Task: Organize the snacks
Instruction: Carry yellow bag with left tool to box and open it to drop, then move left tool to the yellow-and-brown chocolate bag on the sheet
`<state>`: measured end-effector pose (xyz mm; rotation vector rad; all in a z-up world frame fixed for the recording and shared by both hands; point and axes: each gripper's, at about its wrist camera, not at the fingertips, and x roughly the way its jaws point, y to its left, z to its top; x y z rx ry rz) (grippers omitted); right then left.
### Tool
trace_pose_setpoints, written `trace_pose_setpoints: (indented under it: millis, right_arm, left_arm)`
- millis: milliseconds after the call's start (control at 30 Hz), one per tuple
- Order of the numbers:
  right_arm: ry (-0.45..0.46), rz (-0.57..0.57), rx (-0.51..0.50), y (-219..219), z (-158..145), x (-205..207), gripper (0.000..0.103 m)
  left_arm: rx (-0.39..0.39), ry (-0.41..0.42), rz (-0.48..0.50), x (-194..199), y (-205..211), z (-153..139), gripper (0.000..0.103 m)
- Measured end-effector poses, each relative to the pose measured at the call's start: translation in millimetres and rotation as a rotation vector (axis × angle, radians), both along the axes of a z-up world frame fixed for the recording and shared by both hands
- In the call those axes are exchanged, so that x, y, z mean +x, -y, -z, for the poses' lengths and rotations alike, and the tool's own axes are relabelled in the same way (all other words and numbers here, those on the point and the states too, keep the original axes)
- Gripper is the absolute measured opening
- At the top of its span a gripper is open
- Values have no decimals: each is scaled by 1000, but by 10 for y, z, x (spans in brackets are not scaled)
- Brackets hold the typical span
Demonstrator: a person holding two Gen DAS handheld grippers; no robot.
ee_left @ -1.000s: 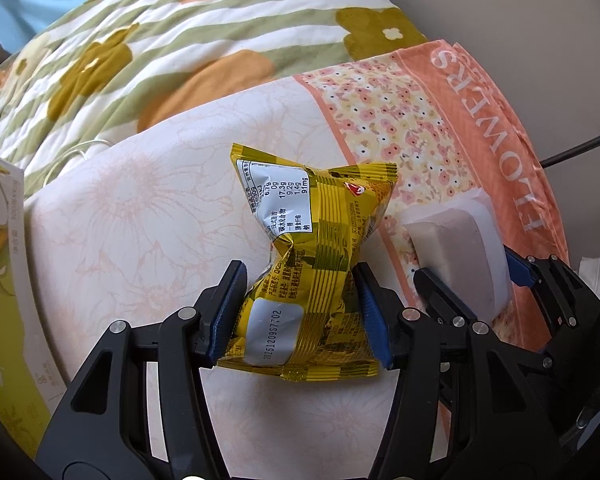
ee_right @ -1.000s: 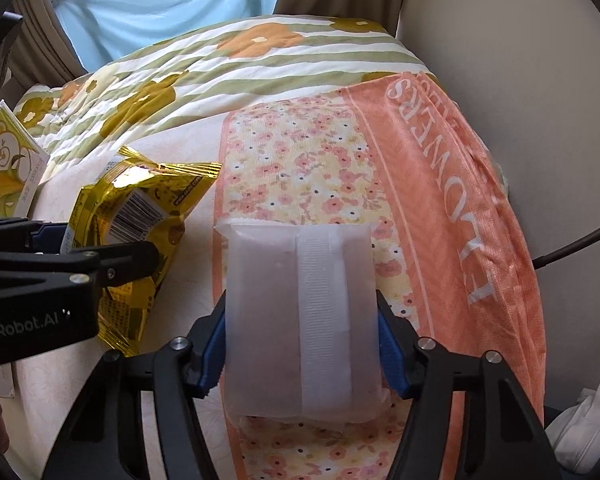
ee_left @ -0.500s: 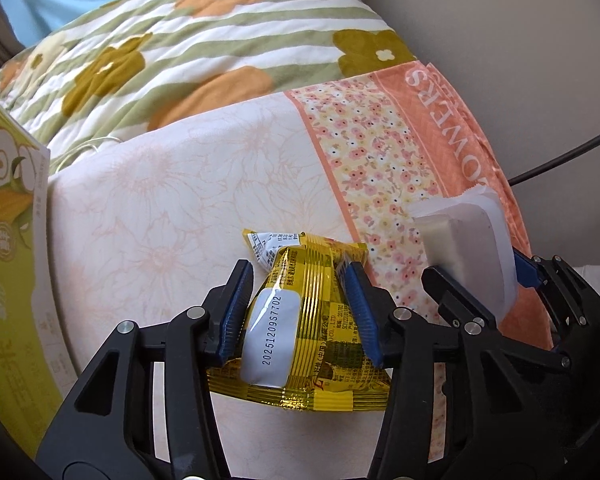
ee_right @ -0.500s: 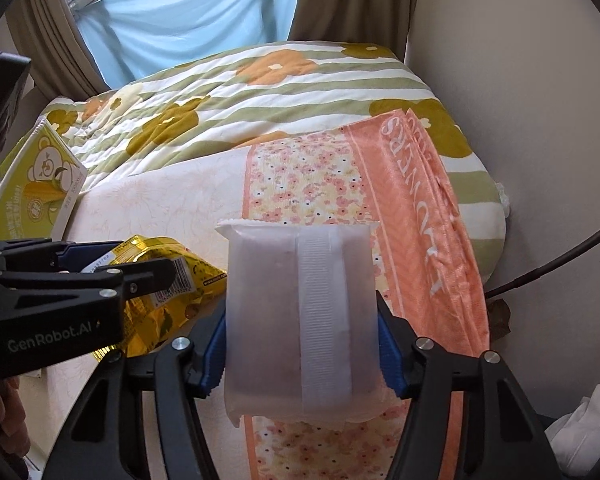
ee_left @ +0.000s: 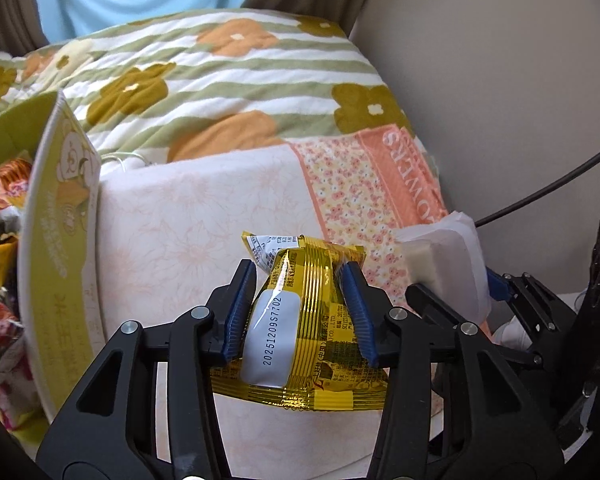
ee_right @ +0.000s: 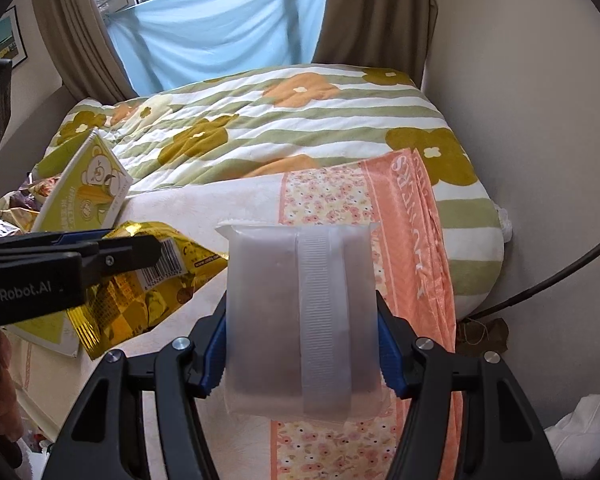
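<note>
Yellow snack packet [ee_left: 300, 332] clamped by left gripper [ee_left: 300, 312]; white pouch [ee_right: 302, 320] clamped by right gripper [ee_right: 302, 344]. Green carton [ee_left: 56, 240] packed with assorted snack bags [ee_left: 0, 200].

"20251209S7702" on the yellow snack packet [ee_left: 300, 332]; "GenRobot.AI" on the left gripper [ee_right: 60, 268]; "FLOWERS" on the towel [ee_left: 404, 184].

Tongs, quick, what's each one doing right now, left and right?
Left tongs: closed on the yellow snack packet.
Right tongs: closed on the translucent white packet.
</note>
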<state>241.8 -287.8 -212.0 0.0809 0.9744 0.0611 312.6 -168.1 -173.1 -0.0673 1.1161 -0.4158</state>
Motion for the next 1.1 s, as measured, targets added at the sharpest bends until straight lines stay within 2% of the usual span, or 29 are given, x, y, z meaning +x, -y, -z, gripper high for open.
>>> trace_pose_setpoints:
  millis: [233,367,400,433,600,667,767,933,967,1000,1033,1067,1100]
  right_arm:
    - [103,-130,27,-399,-619,162,58]
    - [133,-208,76,-763,-881,336,58]
    - [137,-221,89,-857,-925,380,58]
    - [141,-236,101,-970,-969,432,58]
    - [125,-292,162,-1559,-1018,697,58]
    - [130,-272,184,-1728,-1040,776,58]
    - [123,-248,203,-1885,-1030,869,58]
    - [97,-180,205,-1854,-956,853,58]
    - [94,-166,202,-1813,-945,833,58]
    - [90,-154,203,-1759,-945,820,58]
    - [90,-139,203,-1680,-947,797,58]
    - [92,-124,198,-1598,-951,770,58]
    - [94,-112,190,-1520,-962,751,58]
  left_arm:
    - [-48,160,-97,-4,-588,-883,41]
    - [-35,209,-158,84,-1079,-1150,40]
    - [-33,214,-175,117,-1229,-1194,35]
    - [-35,214,-186,148,-1374,-1222,29]
    - [-22,207,-259,309,-2140,-1243,28]
    - [10,218,-259,332,-2389,-1254,28]
    - [24,170,-256,386,-2675,-1155,28]
    - [26,135,-208,394,-2673,-996,30]
    - [21,135,-194,387,-2621,-983,32]
    - [22,139,-184,380,-2533,-973,48]
    - [28,144,-174,370,-2440,-971,80]
    - [29,156,-164,346,-2344,-979,92]
    - [15,170,-151,314,-2250,-996,98]
